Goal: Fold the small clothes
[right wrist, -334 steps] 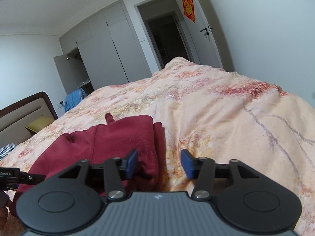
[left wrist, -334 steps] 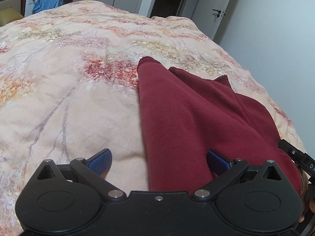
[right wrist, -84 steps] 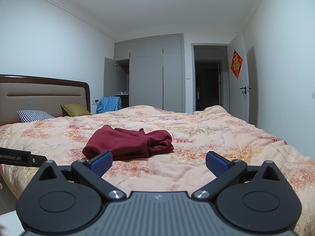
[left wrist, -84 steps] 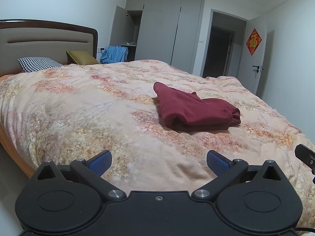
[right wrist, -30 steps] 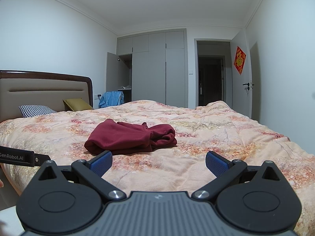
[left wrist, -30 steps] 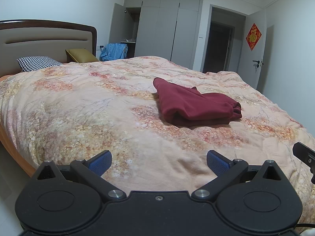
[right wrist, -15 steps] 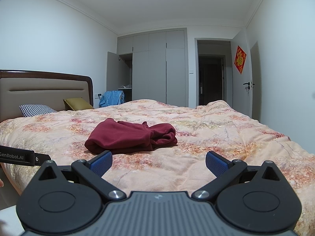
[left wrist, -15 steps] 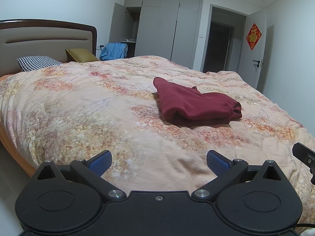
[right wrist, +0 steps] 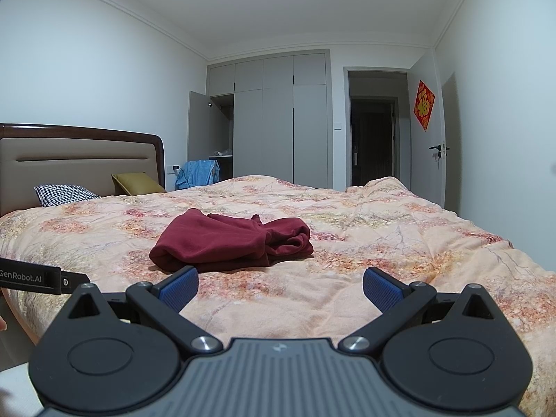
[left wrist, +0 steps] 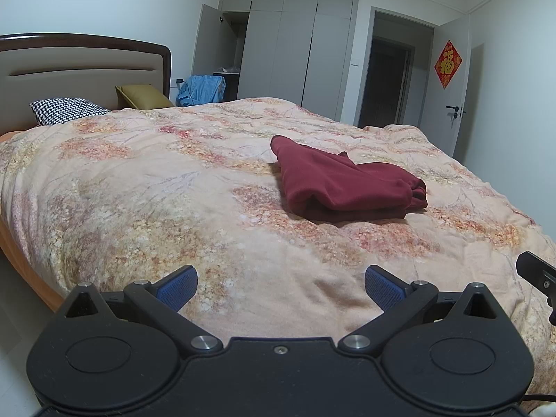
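A: Left wrist view, what lay ahead?
B: The folded dark-red knit garment [left wrist: 347, 184] lay at one o'clock on the peach floral quilt [left wrist: 156, 201], well apart from the left gripper [left wrist: 279, 283], whose blue-padded jaws were spread and empty.

A: And the right wrist view?
B: The garment [right wrist: 232, 243] lay at eleven o'clock; the right gripper [right wrist: 279, 285] was likewise spread, holding nothing.

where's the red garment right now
The folded red garment lies on the floral quilt around the middle of the bed, ahead of both open tools and touching neither; in the right wrist view it sits left of centre.
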Tool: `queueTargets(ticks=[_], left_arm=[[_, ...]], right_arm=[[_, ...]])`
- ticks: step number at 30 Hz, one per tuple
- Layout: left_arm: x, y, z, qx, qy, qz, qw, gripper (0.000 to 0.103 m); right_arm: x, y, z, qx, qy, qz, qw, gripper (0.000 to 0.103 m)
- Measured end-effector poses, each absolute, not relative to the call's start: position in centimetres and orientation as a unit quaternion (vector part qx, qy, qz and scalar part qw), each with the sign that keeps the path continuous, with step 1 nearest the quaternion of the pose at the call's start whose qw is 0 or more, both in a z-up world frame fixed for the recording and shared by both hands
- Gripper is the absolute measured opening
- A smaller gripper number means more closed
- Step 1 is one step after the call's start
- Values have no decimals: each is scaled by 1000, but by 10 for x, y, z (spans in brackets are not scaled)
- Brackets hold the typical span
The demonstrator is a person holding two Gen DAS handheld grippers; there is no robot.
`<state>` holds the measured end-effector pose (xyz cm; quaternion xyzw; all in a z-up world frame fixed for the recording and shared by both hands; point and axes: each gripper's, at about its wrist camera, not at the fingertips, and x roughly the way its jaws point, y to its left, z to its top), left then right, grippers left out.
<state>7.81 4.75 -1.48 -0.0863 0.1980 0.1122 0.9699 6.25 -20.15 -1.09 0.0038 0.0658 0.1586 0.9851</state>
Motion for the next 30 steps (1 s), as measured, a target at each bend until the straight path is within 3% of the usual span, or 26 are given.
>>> queueTargets(ticks=[30], left_arm=[[78,39,-12,-66,192,107,973,102]], right_arm=[[65,-199,-15,1,72,161,984,103]])
